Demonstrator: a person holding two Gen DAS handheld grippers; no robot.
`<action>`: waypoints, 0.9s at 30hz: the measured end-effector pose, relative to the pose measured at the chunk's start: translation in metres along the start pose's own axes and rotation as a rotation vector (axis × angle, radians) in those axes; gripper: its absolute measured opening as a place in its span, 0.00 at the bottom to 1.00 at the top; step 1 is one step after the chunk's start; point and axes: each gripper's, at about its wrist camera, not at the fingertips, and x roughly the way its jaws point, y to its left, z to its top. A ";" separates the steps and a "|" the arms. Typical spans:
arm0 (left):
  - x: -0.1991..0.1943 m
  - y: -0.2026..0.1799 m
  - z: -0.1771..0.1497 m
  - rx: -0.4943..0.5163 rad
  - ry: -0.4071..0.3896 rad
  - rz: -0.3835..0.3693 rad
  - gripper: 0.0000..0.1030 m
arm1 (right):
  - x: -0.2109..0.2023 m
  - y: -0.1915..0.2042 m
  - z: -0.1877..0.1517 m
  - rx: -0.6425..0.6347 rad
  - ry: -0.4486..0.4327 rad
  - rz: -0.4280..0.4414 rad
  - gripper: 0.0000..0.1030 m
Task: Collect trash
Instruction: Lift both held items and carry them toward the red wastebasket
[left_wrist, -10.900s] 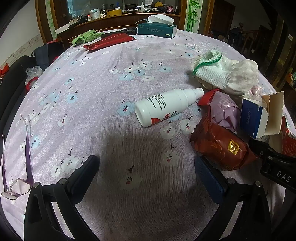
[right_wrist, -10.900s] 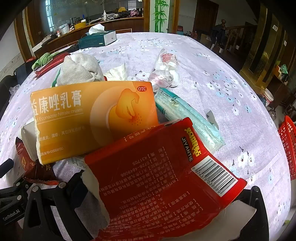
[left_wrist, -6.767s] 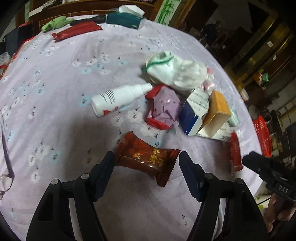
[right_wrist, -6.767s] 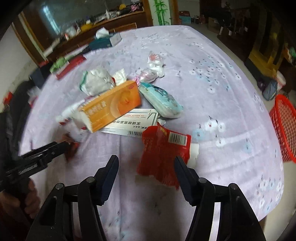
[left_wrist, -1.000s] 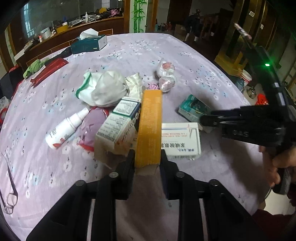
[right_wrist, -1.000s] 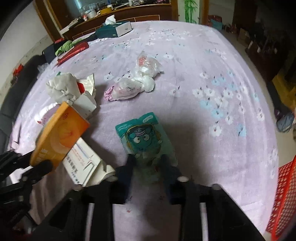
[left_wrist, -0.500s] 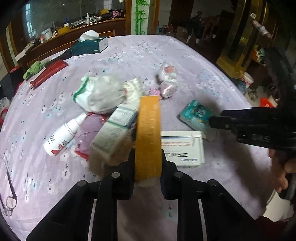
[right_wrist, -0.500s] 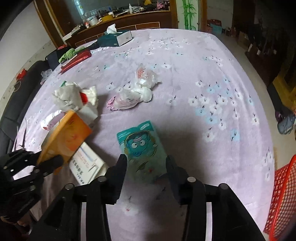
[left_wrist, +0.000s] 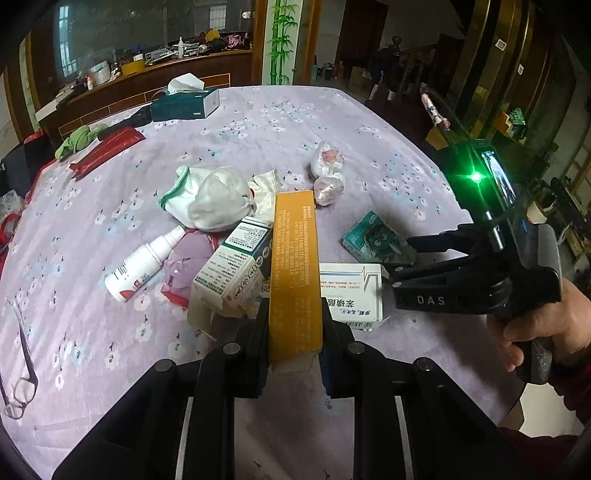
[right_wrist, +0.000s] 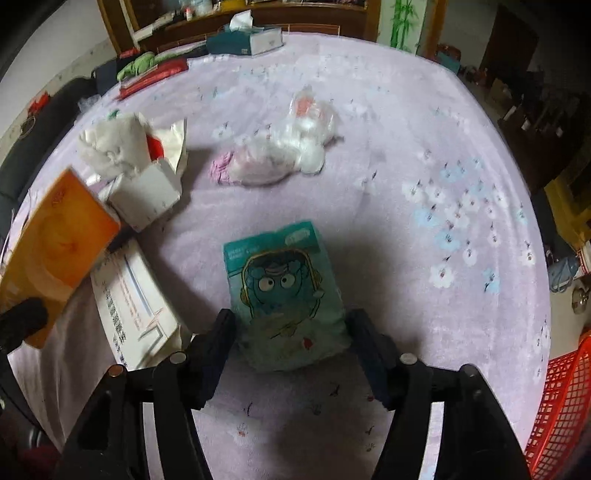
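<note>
One orange box (left_wrist: 295, 273), up off the cloth. Two white boxes: one (left_wrist: 232, 273) by the orange, one (left_wrist: 351, 295) flat. One teal packet (right_wrist: 286, 291). One spray bottle (left_wrist: 142, 264). One white sock (left_wrist: 210, 201). Two knotted plastic bags (left_wrist: 327, 160) (left_wrist: 328, 188). One tissue box (left_wrist: 184, 105). One pair of glasses (left_wrist: 20, 369). One red basket (right_wrist: 565, 398). Two grippers (left_wrist: 293, 332) (right_wrist: 291, 328).

"DAS" reads in white on the right gripper (left_wrist: 400, 260) body, and "28" shows on the white medicine box (left_wrist: 231, 275); other print too small
</note>
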 end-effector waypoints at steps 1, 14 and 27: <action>-0.001 0.000 0.000 0.000 -0.002 0.001 0.20 | -0.002 -0.002 -0.001 0.009 -0.006 -0.004 0.54; -0.011 -0.034 -0.008 0.013 -0.046 -0.010 0.20 | -0.070 -0.022 -0.055 0.242 -0.104 0.058 0.32; 0.002 -0.106 0.001 0.155 -0.029 -0.104 0.20 | -0.116 -0.069 -0.109 0.403 -0.157 -0.066 0.32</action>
